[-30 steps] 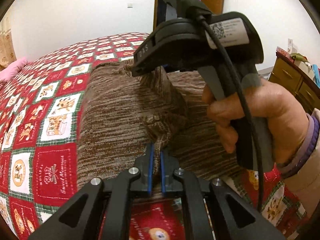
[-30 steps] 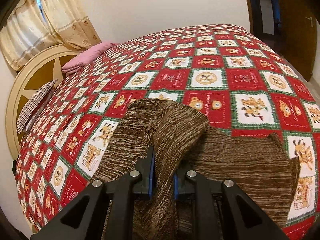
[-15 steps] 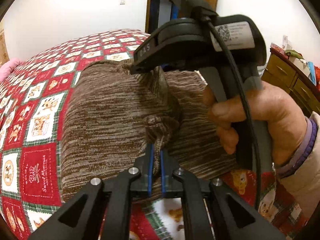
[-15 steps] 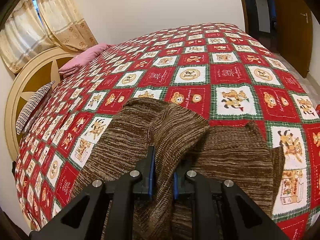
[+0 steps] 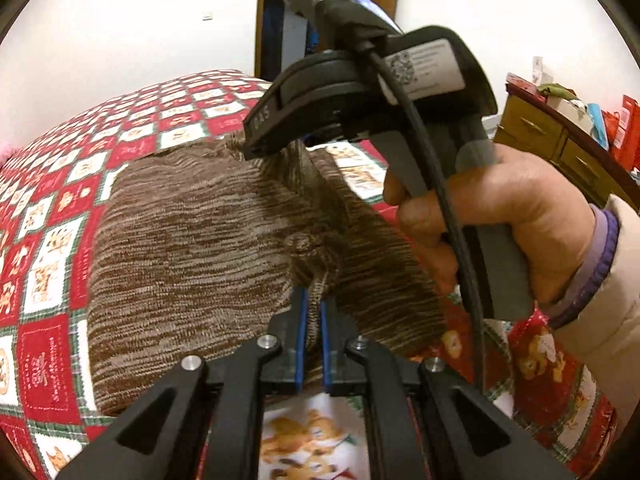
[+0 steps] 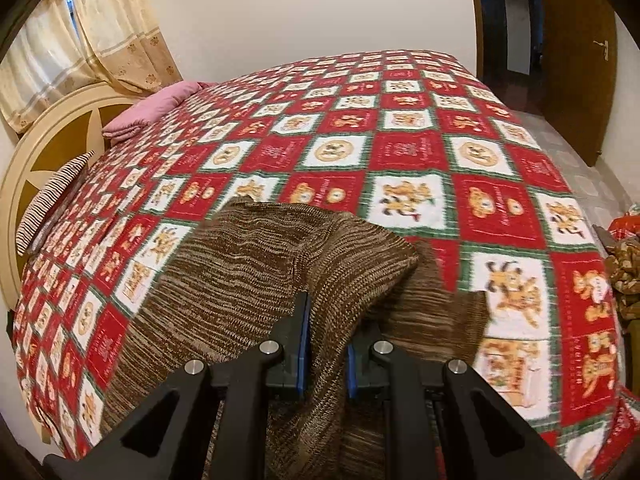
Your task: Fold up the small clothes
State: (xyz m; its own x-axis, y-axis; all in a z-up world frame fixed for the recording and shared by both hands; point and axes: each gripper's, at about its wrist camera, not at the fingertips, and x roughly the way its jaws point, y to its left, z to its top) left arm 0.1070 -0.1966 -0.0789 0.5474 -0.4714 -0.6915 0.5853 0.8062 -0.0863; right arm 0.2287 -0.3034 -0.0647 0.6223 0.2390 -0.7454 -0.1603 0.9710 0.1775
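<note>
Patchwork bedspread (image 6: pixel 420 152); both hand-held grippers pinching brown knit garment (image 6: pixel 240 280).

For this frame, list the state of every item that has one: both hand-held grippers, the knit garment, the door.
Left hand-held gripper: shut on a thin bunch of the brown knit garment.
Right hand-held gripper: shut on a thicker fold of the garment.
Brown knit garment: partly lifted, its raised edge draped between both grippers, the rest on the quilt.
Door: open.
</note>
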